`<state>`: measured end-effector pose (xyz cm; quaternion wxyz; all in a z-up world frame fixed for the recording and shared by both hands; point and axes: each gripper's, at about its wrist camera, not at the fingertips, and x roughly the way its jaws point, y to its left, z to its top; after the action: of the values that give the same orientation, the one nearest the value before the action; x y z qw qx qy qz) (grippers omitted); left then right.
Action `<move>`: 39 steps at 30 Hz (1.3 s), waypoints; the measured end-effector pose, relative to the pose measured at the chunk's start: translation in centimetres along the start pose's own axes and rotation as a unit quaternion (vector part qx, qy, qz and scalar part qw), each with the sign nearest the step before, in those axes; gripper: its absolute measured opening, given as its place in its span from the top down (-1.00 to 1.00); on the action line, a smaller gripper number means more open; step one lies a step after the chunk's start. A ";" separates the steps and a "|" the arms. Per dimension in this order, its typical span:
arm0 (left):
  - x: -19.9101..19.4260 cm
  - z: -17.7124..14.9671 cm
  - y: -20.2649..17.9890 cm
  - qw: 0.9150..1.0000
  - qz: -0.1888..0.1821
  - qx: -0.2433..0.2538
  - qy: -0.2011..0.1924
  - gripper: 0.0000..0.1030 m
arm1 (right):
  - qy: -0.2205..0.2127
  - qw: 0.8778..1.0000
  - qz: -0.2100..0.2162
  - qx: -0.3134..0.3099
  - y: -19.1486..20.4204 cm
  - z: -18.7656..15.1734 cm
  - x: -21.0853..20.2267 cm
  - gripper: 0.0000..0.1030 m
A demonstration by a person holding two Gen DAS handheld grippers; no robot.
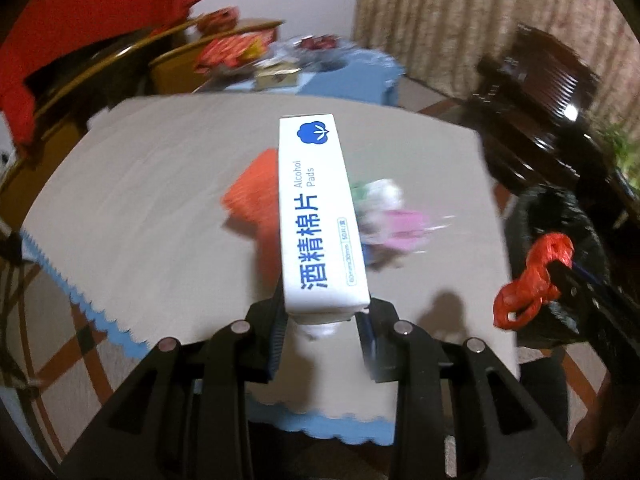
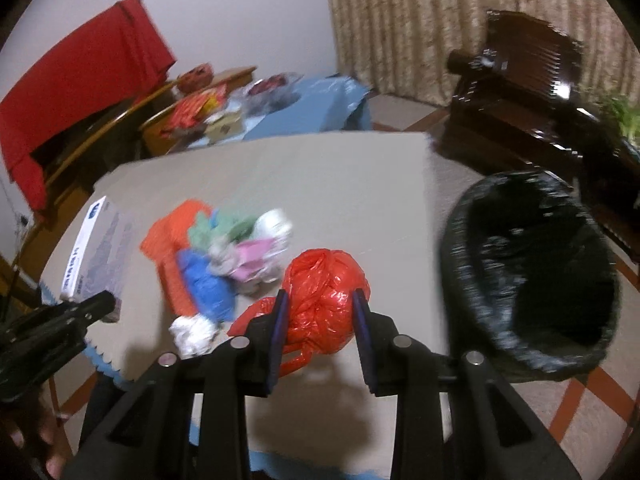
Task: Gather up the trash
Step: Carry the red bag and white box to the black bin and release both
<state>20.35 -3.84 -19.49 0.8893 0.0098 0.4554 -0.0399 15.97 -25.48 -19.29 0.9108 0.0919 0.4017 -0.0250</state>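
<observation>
Left claw [image 1: 323, 316] clamps one white alcohol-pads carton [image 1: 318, 216], frame centre. Right claw [image 2: 318, 300] grips one crumpled red plastic bag [image 2: 324, 300]. One black-lined bin [image 2: 532, 276], right. Beige surface [image 2: 352, 184].

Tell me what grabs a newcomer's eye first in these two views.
The white alcohol-pad box fills the middle of the left view, clamped in the left gripper above the table. In the right view, the right gripper squeezes a crumpled red bag, with the black-lined bin gaping just to its right.
</observation>
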 end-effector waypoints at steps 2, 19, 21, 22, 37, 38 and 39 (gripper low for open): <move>-0.8 0.4 -2.7 1.000 -0.018 0.020 -0.006 0.41 | -0.009 1.000 -0.016 0.015 -2.6 0.8 -1.1 0.39; 5.2 1.7 -24.8 0.975 -0.158 0.155 0.031 0.41 | 0.016 0.987 -0.119 0.108 -21.9 2.6 1.2 0.38; 6.6 1.9 -27.1 0.971 -0.167 0.166 0.036 0.41 | 0.019 0.985 -0.127 0.117 -23.8 2.8 1.9 0.38; 7.3 2.0 -28.1 0.969 -0.173 0.170 0.039 0.41 | 0.021 0.984 -0.131 0.120 -24.7 2.9 2.2 0.38; 14.9 0.4 -32.2 0.958 -0.166 0.218 0.085 -0.10 | 0.074 0.975 -0.153 0.145 -29.6 0.4 6.3 -0.09; 14.6 0.4 -31.5 0.959 -0.162 0.217 0.081 -0.18 | 0.070 0.975 -0.152 0.146 -29.0 0.1 5.7 -0.14; 14.1 0.2 -30.3 0.962 -0.155 0.213 0.077 -0.22 | 0.067 0.975 -0.151 0.147 -28.6 0.1 5.4 -0.17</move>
<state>26.24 -34.96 -30.22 0.8116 0.1311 0.4997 -0.2727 16.26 -53.47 -27.41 0.8442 0.1642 0.4630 -0.2146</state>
